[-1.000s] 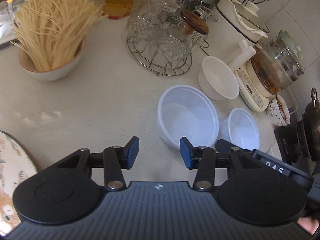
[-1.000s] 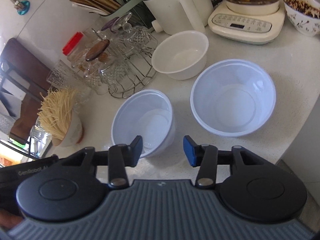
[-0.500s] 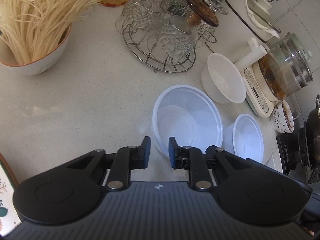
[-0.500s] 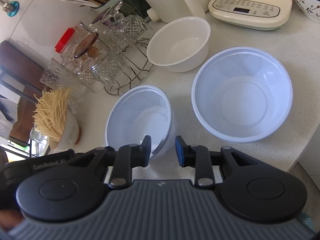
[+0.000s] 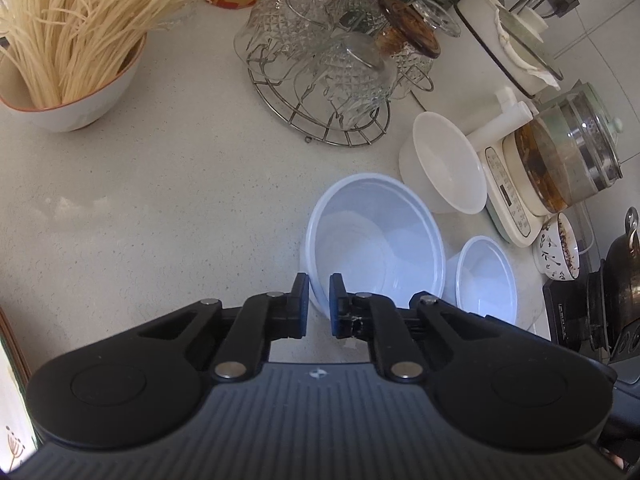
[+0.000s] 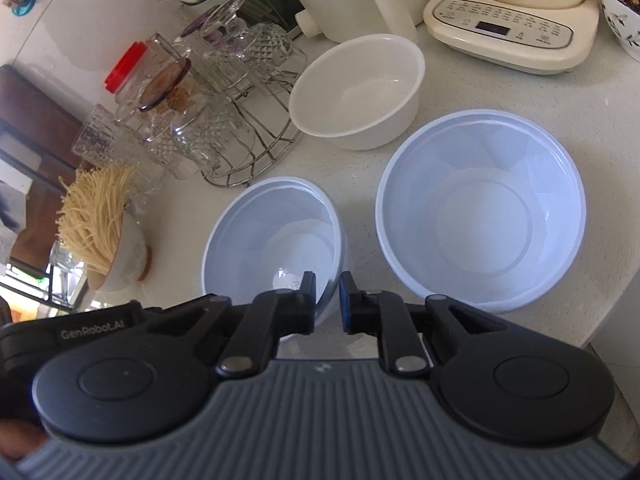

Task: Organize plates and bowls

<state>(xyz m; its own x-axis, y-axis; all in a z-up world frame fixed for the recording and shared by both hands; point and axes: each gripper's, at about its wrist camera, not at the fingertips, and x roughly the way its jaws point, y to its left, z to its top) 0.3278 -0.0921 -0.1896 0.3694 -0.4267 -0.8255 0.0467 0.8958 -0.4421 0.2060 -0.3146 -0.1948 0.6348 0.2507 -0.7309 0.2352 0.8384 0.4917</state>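
Three empty white bowls stand on the pale counter. The left clear plastic bowl (image 5: 374, 240) (image 6: 274, 236) has both grippers at its near rim. My left gripper (image 5: 319, 306) has closed to a narrow gap astride that rim. My right gripper (image 6: 327, 298) likewise straddles the same bowl's rim on its right side. A second clear plastic bowl (image 6: 480, 216) (image 5: 486, 280) stands to its right. An opaque white bowl (image 6: 356, 88) (image 5: 444, 168) stands behind them.
A wire rack of upturned glasses (image 5: 332, 68) (image 6: 216, 112) stands at the back. A bowl of dry noodles (image 5: 68, 40) (image 6: 104, 224) is far left. A kettle on a cream base (image 6: 508, 28) (image 5: 556, 172) and a patterned bowl (image 5: 558, 248) are right. The counter edge (image 6: 596, 320) curves near right.
Both grippers have moved forward to the left plastic bowl and their jaws have narrowed from wide open to a small gap over its rim.
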